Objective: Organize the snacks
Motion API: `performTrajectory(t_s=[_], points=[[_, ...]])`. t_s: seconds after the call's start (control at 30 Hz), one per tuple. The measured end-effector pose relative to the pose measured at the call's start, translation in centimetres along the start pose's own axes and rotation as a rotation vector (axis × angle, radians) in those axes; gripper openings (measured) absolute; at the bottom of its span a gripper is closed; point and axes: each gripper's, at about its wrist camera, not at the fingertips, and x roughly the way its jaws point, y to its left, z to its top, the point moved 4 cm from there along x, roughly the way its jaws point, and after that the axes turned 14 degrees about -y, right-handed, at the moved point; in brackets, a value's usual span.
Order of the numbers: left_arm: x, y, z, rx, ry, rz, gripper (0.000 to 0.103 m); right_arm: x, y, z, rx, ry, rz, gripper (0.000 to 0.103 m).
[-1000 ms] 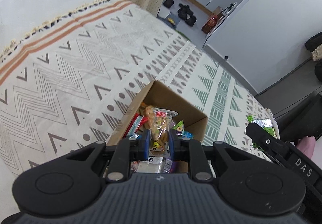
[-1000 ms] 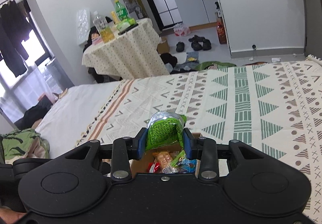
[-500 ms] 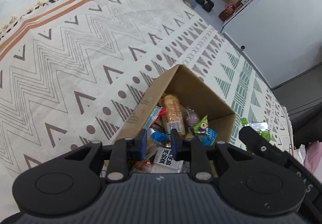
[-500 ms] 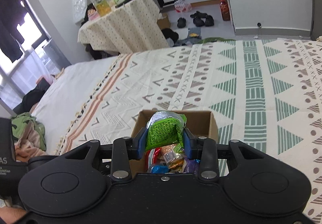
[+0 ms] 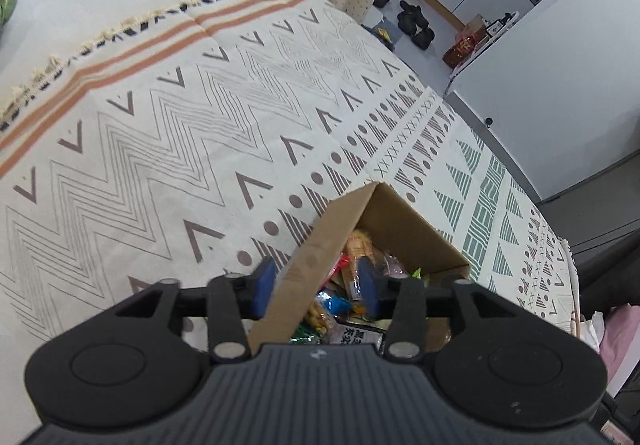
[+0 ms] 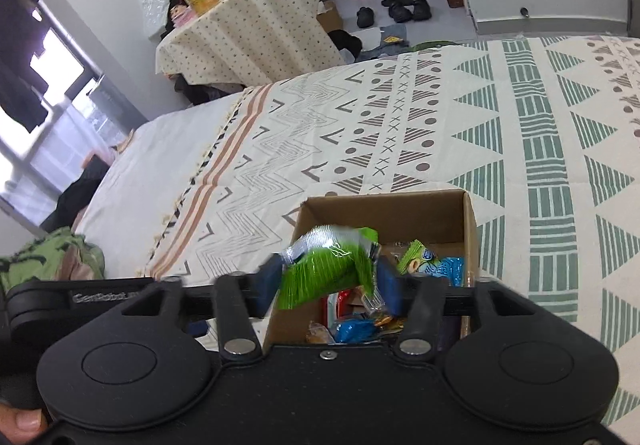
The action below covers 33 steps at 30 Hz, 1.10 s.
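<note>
An open cardboard box (image 5: 320,245) (image 6: 420,213) stands on the patterned bedspread and holds several wrapped snacks (image 5: 356,249) (image 6: 436,265). My left gripper (image 5: 316,283) is open and empty, its jaws either side of the box's near left wall. My right gripper (image 6: 328,279) is open just above the box. A green snack packet (image 6: 324,269) sits loose between its pads, tilted and blurred, over the box's left side.
The bedspread (image 5: 180,133) spreads wide to the left and beyond the box. Past the bed stand a cloth-covered table with bottles (image 6: 240,5), shoes on the floor (image 6: 400,5) and a white cabinet (image 5: 540,57). Green clothing (image 6: 48,265) lies at the bed's left.
My left gripper let its snack go into the box and opened wide. My right gripper moved over the box and opened, and the green packet has come loose between its pads.
</note>
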Motion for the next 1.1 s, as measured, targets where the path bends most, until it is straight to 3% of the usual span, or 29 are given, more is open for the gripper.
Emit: performTrajectory(t_s=[0.07,0.17,0.3,0.53,0.77,0.93,1.1], points=[[-0.4,0.0,0.0,0.026,-0.016,0.006,0.064,-0.1,0.2,0.1,-0.011,0.002,-0.007,0.055],[-0.8,0.3,-0.2,0.036,-0.026,-0.004,0.073,-0.9,-0.1,0.1,-0.024,-0.001,-0.032,0.055],[-0.9,0.3,-0.5,0.051,-0.021,-0.008,0.079,-1.8,-0.7,-0.1,-0.045,0.002,-0.070,0.055],[-1.5,-2.0,-0.5,0.240,-0.040,-0.018,0.083,-5.3,-2.1,0.5,0.004,-0.045,-0.116,0.057],[-3.9,-3.8,-1.9,0.307,-0.032,-0.059,0.090,-9.4,-4.3,1.0,0.066,-0.101,-0.157,0.068],[-6.6,-5.2,-3.3,0.360,-0.036,-0.103,0.096,-12.3,-5.1,1.2,0.043,-0.142,-0.177,0.078],[-9.3,-6.3,-4.9,0.426,-0.061,-0.118,0.097,-15.6,-5.7,0.9,0.020,-0.176,-0.198,0.096]])
